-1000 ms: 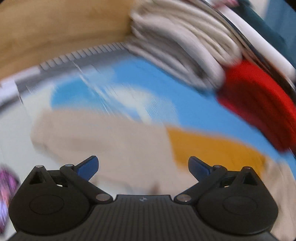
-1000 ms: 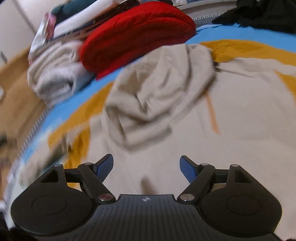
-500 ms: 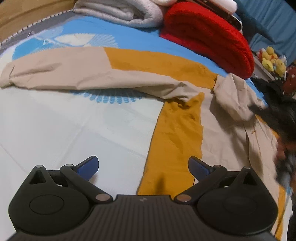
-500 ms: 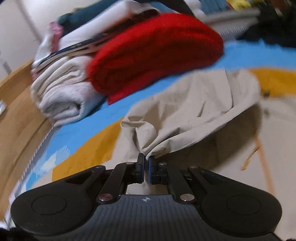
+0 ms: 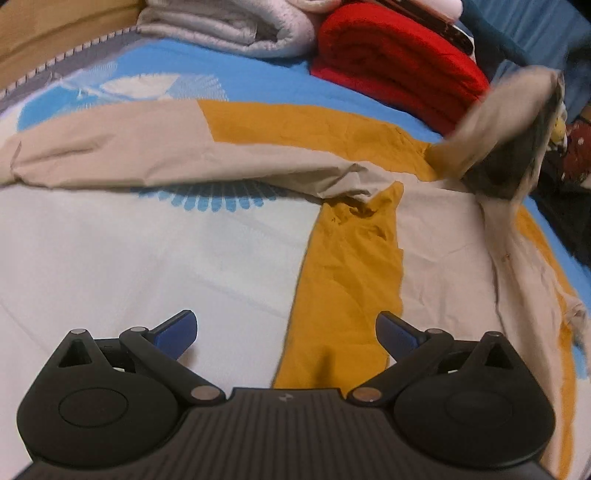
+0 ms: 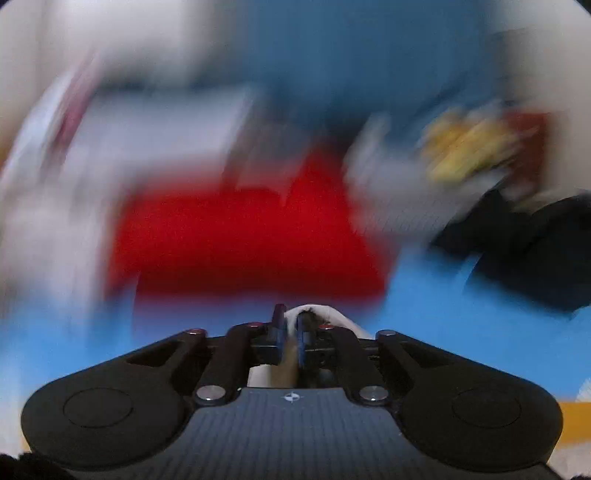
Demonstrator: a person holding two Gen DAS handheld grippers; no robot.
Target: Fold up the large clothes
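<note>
A large beige and mustard jacket (image 5: 351,266) lies spread on the bed, one sleeve (image 5: 110,147) stretched out to the left. My left gripper (image 5: 285,325) hangs open just above the mustard side panel, nothing between its fingers. At the right of the left wrist view the jacket's beige hood (image 5: 506,122) is lifted off the bed and blurred. In the blurred right wrist view my right gripper (image 6: 290,325) has a fold of that beige fabric (image 6: 321,314) pinched between its narrow jaws, which are opening slightly.
A folded red blanket (image 5: 399,66) and folded white towels (image 5: 240,26) lie at the head of the blue and white bedsheet (image 5: 110,258). Dark clothes (image 6: 535,251) and yellow plush toys (image 6: 469,147) sit to the right. A wooden floor shows beyond the bed's left edge.
The right gripper shut on the hood's edge and swung up with it, so the hood now hangs raised. The left gripper swept over to the jacket's side, then held still.
</note>
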